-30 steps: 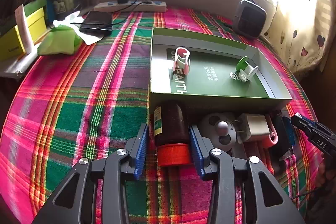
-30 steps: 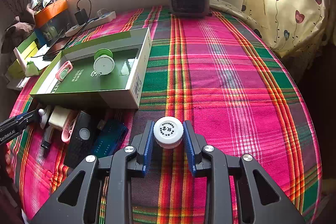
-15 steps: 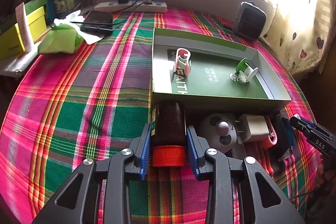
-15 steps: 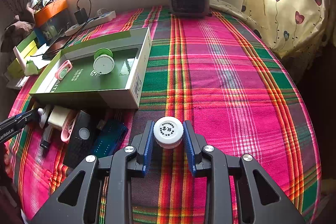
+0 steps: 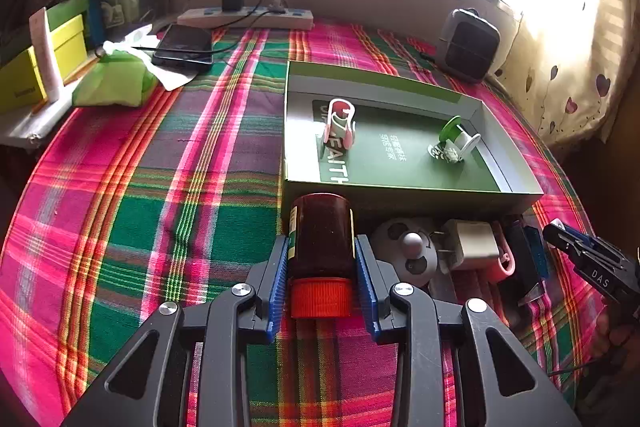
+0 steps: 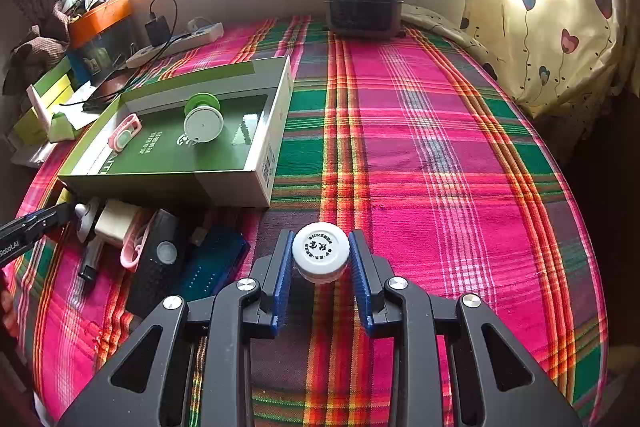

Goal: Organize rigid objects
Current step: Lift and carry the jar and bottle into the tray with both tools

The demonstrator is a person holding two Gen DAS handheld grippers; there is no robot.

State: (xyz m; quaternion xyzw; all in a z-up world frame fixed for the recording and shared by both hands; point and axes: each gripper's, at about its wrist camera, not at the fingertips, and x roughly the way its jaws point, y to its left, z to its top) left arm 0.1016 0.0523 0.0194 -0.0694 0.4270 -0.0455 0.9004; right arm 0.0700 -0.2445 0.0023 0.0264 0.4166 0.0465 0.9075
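Observation:
A brown bottle with an orange-red cap [image 5: 321, 239] lies on the plaid cloth against the front wall of the green open box [image 5: 400, 189]. My left gripper [image 5: 322, 247] is shut on the bottle, blue pads against both sides. My right gripper [image 6: 320, 241] is shut on a small white-capped bottle [image 6: 320, 251], to the right of the box [image 6: 160, 183]. In the box lie a pink clip [image 5: 340, 123] and a green-and-white spool [image 5: 456, 141].
Loose items lie in front of the box: a round white gadget [image 5: 408, 253], a white charger plug [image 5: 472, 243], a black remote [image 6: 156, 263], a blue translucent case [image 6: 212, 263]. A heater [image 6: 362, 1], power strip [image 5: 248, 19] and phone [image 5: 184, 45] stand behind.
The left gripper's jaws have closed from wide apart onto the brown bottle and slid a little further along it. The right gripper and its white-capped bottle have not moved.

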